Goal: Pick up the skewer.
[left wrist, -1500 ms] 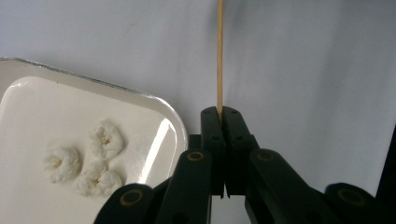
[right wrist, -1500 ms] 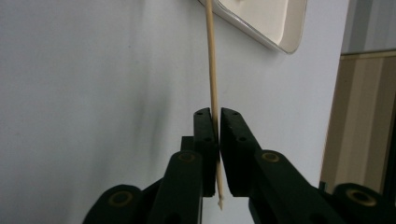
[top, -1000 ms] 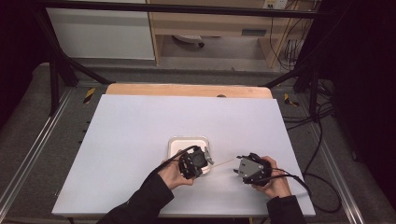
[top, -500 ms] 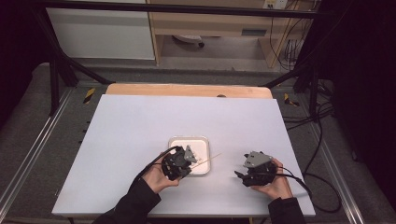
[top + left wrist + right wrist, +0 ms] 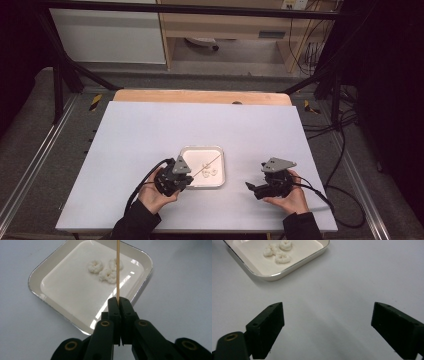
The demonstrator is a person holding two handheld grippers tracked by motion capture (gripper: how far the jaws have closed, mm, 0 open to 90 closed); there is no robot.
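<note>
In the lower middle of the high view, your left tongs (image 5: 186,176) sit at the left edge of the white tray (image 5: 218,151) on the tabletop (image 5: 150,130), clamped shut on a thin wooden skewer (image 5: 209,164). In the left gripper view the skewer (image 5: 117,270) runs straight up from between the closed jaws, passing over three small white ring-shaped pieces (image 5: 105,268) in the upper part of the tray (image 5: 50,307). At the lower right of the high view, your right tongs (image 5: 254,188) rest apart from the tray; their jaws have just been opening and stand wide with nothing between them.
</note>
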